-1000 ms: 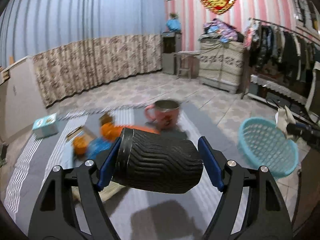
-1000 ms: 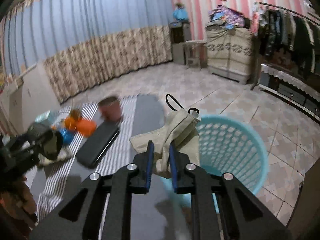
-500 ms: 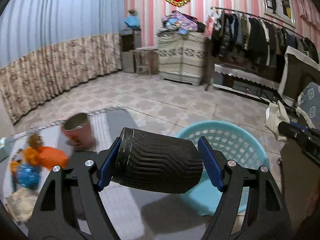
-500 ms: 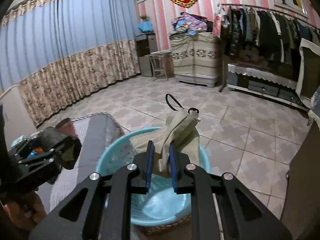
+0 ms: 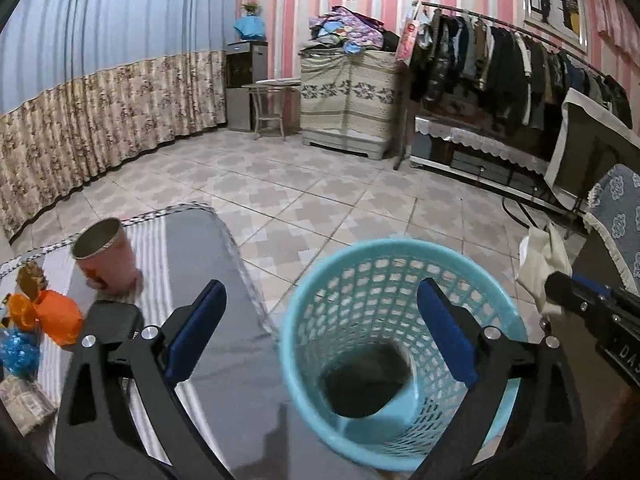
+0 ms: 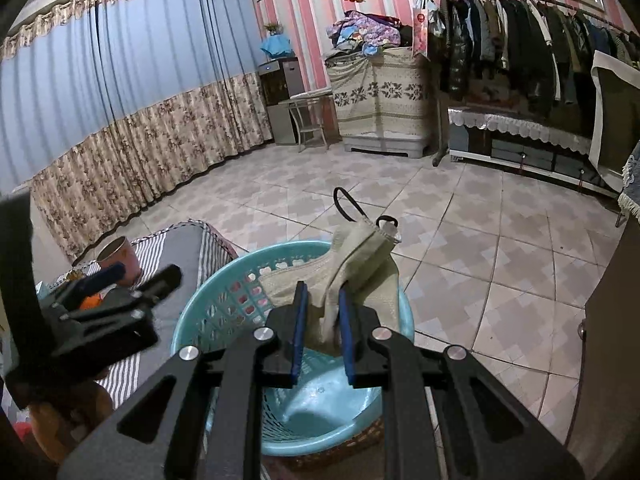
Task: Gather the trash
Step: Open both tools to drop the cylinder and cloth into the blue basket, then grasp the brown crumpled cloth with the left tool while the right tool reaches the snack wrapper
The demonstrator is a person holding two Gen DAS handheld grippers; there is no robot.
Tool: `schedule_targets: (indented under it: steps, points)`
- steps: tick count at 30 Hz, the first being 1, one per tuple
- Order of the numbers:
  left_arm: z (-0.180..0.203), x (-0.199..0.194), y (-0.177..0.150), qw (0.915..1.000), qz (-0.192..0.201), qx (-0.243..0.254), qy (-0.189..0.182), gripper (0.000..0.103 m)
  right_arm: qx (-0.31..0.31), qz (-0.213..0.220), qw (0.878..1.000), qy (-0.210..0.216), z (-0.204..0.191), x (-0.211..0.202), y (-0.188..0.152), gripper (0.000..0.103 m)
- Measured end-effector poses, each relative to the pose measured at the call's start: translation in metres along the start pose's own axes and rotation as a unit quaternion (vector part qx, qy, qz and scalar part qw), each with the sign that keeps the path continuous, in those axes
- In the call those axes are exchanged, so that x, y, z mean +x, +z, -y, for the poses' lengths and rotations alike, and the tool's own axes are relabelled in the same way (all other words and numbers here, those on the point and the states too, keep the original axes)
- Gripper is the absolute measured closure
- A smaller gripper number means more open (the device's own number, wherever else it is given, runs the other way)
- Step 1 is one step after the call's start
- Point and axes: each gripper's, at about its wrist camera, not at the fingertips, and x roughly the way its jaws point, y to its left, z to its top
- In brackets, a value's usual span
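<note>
A blue basket [image 5: 400,336] stands on the tiled floor, touching the edge of a grey striped mat [image 5: 200,248]. The left gripper [image 5: 320,336] hangs over the basket with its fingers spread wide and nothing between them; a dark cup [image 5: 368,384] lies at the bottom of the basket. The right gripper [image 6: 322,332] hovers above the basket rim, fingers narrow and clamped on a beige face mask [image 6: 356,264]. A pink mug [image 5: 106,256] stands on the mat left of the basket

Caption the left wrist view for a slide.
Open left gripper above the blue basket, a dark object lying inside.
</note>
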Motion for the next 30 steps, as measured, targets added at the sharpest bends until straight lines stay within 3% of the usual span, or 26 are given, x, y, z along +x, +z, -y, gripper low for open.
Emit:
schedule_targets:
  steps: [9, 12, 13, 17, 20, 23, 27, 30]
  points:
    - [-0.042, -0.047, -0.001, 0.9955, 0.047, 0.010, 0.081, 0.005, -0.019, -0.020, 0.999, 0.017, -0.027, 0.020, -0.009, 0.086]
    - [-0.056, -0.060, -0.004, 0.9947, 0.050, 0.003, 0.090, 0.005, -0.029, -0.028, 0.999, 0.018, -0.040, 0.029, -0.011, 0.083]
    - [-0.060, -0.063, -0.005, 0.9947, 0.049, -0.002, 0.090, 0.005, -0.029, -0.028, 0.999, 0.019, -0.042, 0.031, -0.012, 0.080]
    - [-0.076, -0.074, -0.013, 0.9947, 0.044, -0.017, 0.091, 0.005, -0.021, -0.026, 0.999, 0.019, -0.047, 0.034, -0.014, 0.043]
    - [-0.086, -0.081, -0.018, 0.9940, 0.042, -0.020, 0.099, 0.005, -0.026, -0.029, 0.999, 0.010, -0.050, 0.038, -0.016, 0.042]
    - [-0.100, -0.095, -0.028, 0.9930, 0.044, -0.026, 0.106, 0.005, -0.027, -0.022, 0.999, 0.004, -0.053, 0.035, -0.016, 0.027]
    - [-0.122, -0.116, -0.041, 0.9909, 0.045, -0.032, 0.123, 0.005, -0.035, -0.009, 0.999, 0.017, -0.068, 0.025, -0.016, 0.018]
    - [-0.145, -0.135, -0.054, 0.9886, 0.046, -0.036, 0.139, 0.005, -0.058, -0.005, 0.998, 0.019, -0.091, 0.016, -0.023, 0.017]
